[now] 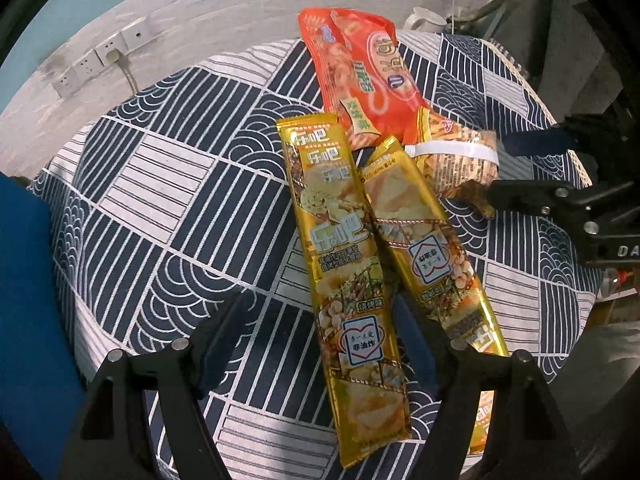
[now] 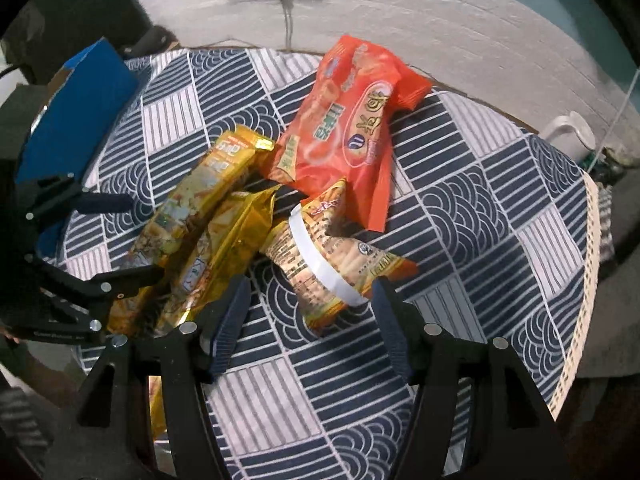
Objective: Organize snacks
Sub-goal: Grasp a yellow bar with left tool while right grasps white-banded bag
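Your left gripper (image 1: 320, 340) is open, with a long gold snack pack (image 1: 348, 276) lying between its fingers, but the pads do not look like they press on it yet. That pack runs straight away from you, its top end far from the gripper. A second gold pack (image 1: 428, 248) lies just beside it on the right, almost the same way.

Your right gripper (image 2: 310, 320) is open too, with its fingers on both sides of the end of a small tan snack bag (image 2: 320, 264). I can't tell if they touch it. The red bag (image 2: 348, 132) lies farther out.

You seem to be at the picking-up step. Next, close gently, then lift.
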The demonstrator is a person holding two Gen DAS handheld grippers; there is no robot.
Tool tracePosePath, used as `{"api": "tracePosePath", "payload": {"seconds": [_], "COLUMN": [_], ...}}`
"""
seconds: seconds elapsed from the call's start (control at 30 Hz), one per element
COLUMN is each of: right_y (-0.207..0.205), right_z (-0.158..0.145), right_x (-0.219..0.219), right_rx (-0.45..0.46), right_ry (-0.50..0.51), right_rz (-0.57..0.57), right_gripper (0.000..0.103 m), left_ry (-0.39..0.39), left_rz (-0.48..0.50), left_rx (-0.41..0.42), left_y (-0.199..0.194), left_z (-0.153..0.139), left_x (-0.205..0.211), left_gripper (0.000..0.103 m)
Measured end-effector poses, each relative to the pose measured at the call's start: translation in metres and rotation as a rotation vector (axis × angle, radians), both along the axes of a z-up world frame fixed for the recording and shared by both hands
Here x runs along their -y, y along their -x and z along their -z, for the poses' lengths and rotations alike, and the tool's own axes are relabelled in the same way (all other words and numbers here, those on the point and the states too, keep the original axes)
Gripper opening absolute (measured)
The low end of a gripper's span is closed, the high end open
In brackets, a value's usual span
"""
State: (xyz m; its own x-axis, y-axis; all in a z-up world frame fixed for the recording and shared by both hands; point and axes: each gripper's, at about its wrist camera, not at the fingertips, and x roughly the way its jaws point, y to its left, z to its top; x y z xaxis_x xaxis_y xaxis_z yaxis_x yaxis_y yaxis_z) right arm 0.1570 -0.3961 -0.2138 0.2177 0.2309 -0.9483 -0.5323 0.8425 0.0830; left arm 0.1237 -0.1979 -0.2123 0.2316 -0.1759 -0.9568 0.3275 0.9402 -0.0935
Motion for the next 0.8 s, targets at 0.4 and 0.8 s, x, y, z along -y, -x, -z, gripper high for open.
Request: {"api": "tracePosePath", "payload": {"seconds": [0.4,0.8], "right_y": [-0.015,-0.015], "right_z": [0.013,0.026], "right_x": [-0.011,-0.016], "right_rx": [0.044,0.003], "right_ry": [0.038,0.069], "right_rz": [-0.055,-0.060], "right_gripper": [0.063,0.063], "left_ry": [-0.032,-0.072], "left_rz": [0.014,0.024], "left_rx": [-0.012,-0.011], "left_y": [-0.017,-0.013], "left_z": [0.015,0.009], "left_x": [0.001,-0.002], "left_gripper": [0.073,0.032]}}
